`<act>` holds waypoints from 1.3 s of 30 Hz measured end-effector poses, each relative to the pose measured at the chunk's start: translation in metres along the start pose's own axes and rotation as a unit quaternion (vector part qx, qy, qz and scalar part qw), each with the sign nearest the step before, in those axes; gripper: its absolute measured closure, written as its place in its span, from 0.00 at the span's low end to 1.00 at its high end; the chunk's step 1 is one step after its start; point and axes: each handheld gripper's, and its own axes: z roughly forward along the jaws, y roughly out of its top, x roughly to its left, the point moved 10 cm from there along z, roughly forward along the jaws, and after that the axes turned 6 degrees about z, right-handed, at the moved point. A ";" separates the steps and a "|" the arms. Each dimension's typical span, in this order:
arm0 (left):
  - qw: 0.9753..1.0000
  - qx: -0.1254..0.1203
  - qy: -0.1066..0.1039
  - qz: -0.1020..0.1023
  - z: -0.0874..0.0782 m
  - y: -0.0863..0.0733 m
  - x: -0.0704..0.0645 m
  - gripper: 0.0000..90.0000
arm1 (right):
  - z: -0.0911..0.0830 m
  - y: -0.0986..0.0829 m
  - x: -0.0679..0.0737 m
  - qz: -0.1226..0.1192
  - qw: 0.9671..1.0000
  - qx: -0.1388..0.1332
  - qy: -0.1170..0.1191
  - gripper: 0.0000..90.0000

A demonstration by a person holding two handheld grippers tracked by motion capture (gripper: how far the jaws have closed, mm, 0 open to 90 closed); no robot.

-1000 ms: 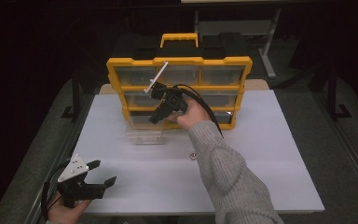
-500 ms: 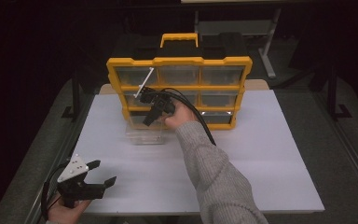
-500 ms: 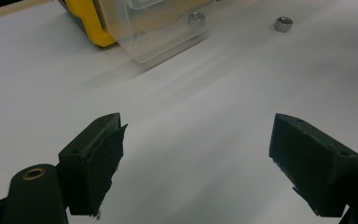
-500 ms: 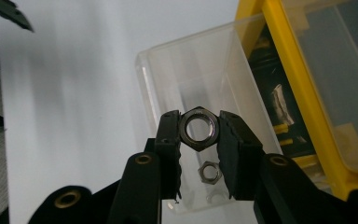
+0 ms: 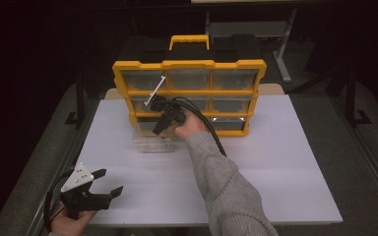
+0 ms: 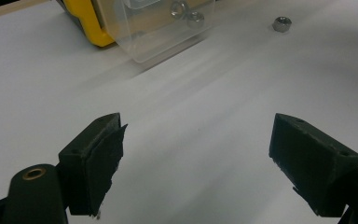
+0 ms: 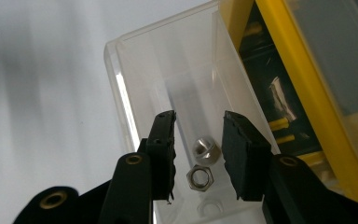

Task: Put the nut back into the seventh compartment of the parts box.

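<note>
While the right gripper (image 7: pixel 198 151) is hanging over the clear drawer (image 5: pixel 151 141) that is pulled out at the bottom left of the yellow organizer (image 5: pixel 189 93), I am judging the step in hand to be the handling of hex nuts at that drawer: whether a nut is just being dropped in or is about to be picked out, I cannot tell. Its jaws are standing partly apart and gripping nothing, with two nuts (image 7: pixel 200 178) lying on the drawer floor between and just below them. A third nut (image 6: pixel 282 23) is sitting loose on the white table (image 5: pixel 285 162), just in front of the organizer and beside the drawer. If the nuts are being gathered, the next move is calling for a short retreat from the drawer, a reach to that loose nut, and a careful close across its flats, since it is small and could skid. The right forearm is reaching forward toward the organizer, wrist bent so the tool is pointing down into the drawer. The left gripper (image 5: pixel 98 194) is resting well clear of the organizer near the table's front edge, jaws wide apart and holding nothing.
</note>
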 end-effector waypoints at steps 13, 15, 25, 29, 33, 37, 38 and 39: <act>1.000 0.002 0.000 0.004 0.001 0.000 0.000 0.19 | -0.038 -0.021 0.004 -0.001 1.000 -0.028 -0.001 0.69; 1.000 -0.002 0.001 0.000 0.002 0.000 0.000 0.19 | -0.044 -0.025 0.005 -0.005 0.999 -0.035 0.004 0.68; 1.000 0.002 -0.001 0.000 0.002 0.000 -0.001 0.19 | -0.071 -0.050 0.003 0.002 0.999 -0.054 -0.005 0.64; 1.000 0.001 -0.001 -0.002 0.003 0.000 -0.002 0.19 | -0.078 -0.062 0.003 0.005 0.997 -0.071 -0.006 0.61; 1.000 0.000 -0.001 -0.003 0.003 0.000 -0.002 0.19 | -0.079 -0.071 0.002 0.009 0.997 -0.070 -0.007 0.60; 1.000 -0.002 -0.001 -0.004 0.004 0.001 -0.003 0.19 | -0.079 -0.082 0.002 0.017 0.997 -0.070 -0.004 0.60; 1.000 -0.002 -0.002 -0.005 0.004 0.001 -0.003 0.19 | -0.079 -0.085 0.001 0.018 0.997 -0.070 -0.006 0.60; 1.000 -0.001 -0.002 -0.005 0.004 0.001 -0.003 0.19 | -0.079 -0.088 0.001 0.021 0.997 -0.071 -0.005 0.59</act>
